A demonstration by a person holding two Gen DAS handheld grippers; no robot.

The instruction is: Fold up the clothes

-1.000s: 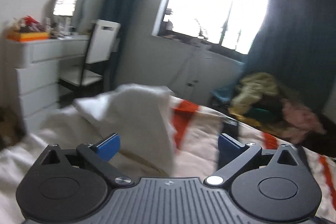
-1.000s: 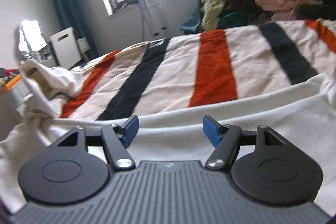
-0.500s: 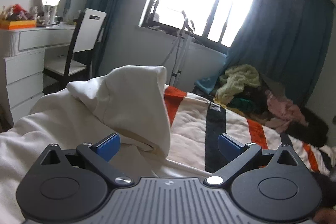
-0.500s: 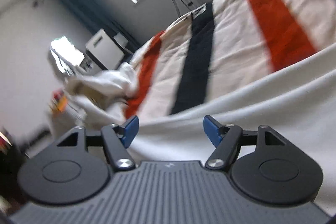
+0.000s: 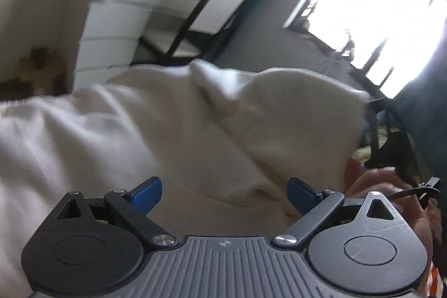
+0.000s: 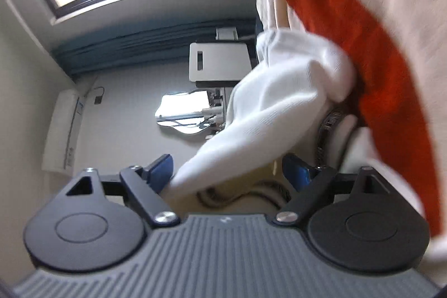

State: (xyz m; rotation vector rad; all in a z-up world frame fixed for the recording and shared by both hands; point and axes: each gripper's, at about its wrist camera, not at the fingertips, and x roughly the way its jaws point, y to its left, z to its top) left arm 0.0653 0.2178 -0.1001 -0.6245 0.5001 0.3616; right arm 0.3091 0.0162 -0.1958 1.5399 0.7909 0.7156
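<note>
Both grippers stand wide apart at the tips, clamping nothing. Between the blue pads of the left gripper lies only a stretch of the white garment, which fills the view beneath and ahead of it; whether the pads touch the cloth cannot be told through the blur. That view is tilted, so the white dresser, the chair and the window lean across the background. A bare hand shows just beside the left gripper's right-hand finger, among black cables.

On the right gripper, rolled nearly a quarter turn so the room lies on its side, the pads are likewise spread. A white fold of the garment runs down between them, reaching close to the left-hand pad; contact is unclear and nothing pinches it. At that view's right side the garment sits against the striped bed cover, at its edge by the orange stripe. Beyond are a mirror and the chair's white back.
</note>
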